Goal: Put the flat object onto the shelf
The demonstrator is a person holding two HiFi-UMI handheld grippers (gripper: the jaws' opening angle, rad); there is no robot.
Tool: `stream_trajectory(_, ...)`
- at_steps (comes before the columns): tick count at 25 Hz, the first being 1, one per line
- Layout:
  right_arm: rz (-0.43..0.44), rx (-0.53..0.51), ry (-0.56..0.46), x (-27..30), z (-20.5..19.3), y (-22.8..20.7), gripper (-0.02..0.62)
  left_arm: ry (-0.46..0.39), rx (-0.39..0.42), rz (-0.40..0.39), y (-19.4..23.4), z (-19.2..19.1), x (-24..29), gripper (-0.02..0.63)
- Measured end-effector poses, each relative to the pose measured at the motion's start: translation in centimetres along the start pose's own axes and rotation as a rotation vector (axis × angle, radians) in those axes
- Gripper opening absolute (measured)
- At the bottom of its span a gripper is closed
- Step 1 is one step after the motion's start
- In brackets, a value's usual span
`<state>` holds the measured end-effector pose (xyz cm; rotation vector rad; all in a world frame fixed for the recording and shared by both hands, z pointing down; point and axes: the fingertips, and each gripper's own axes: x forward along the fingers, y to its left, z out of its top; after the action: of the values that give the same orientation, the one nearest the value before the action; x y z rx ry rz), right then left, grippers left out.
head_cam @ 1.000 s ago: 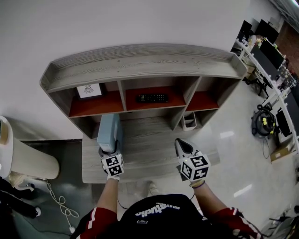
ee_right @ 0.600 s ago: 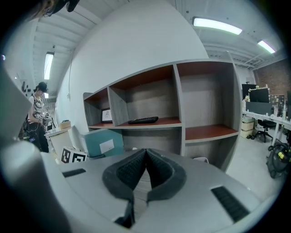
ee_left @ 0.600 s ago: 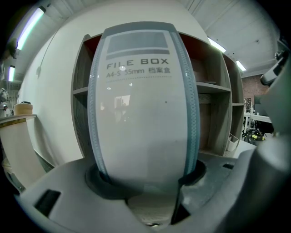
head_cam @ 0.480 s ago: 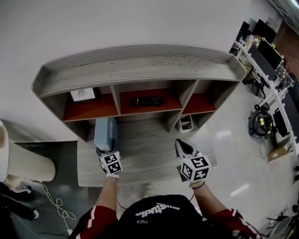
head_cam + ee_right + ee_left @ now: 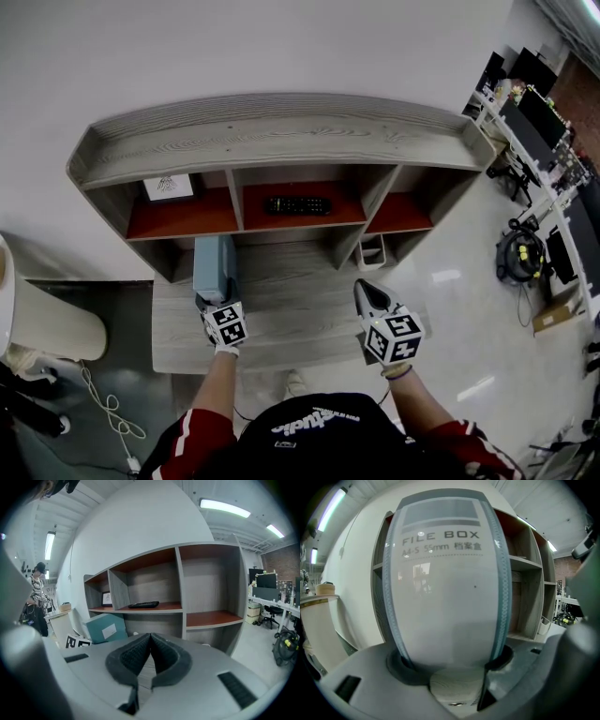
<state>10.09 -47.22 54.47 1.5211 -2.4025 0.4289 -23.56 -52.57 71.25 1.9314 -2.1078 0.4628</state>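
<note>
A flat pale-blue file box is held upright in my left gripper, whose jaws are shut on its near end. In the left gripper view the file box fills the frame, its spine printed "FILE BOX", with the grey wooden shelf unit behind it. The shelf unit stands against the white wall, and the box sits in front of its lower left bay. My right gripper hovers over the desk surface, shut and empty; the right gripper view shows its jaws closed and the box to the left.
A black remote lies on the middle red shelf, a framed picture on the left one. A small white bin sits under the right bay. A beige cylinder stands at left, a cable on the floor.
The view has shifted slightly; my left gripper and the file box have stayed near the lower left bay, edging a little toward it. The right gripper has barely moved.
</note>
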Motion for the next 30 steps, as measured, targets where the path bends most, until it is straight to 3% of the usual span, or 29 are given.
stream_trajectory(12,0.005,-0.001,0.002,-1.5,-0.5,1.0,-0.009,-0.101,-0.009,-0.049,0.2,1.6,-1.8,0.318)
stream_trajectory(30,0.012,0.012,-0.047,-7.2,-1.4,5.4,-0.009,-0.211,-0.01,-0.101,0.9,5.8,-10.6,0.318)
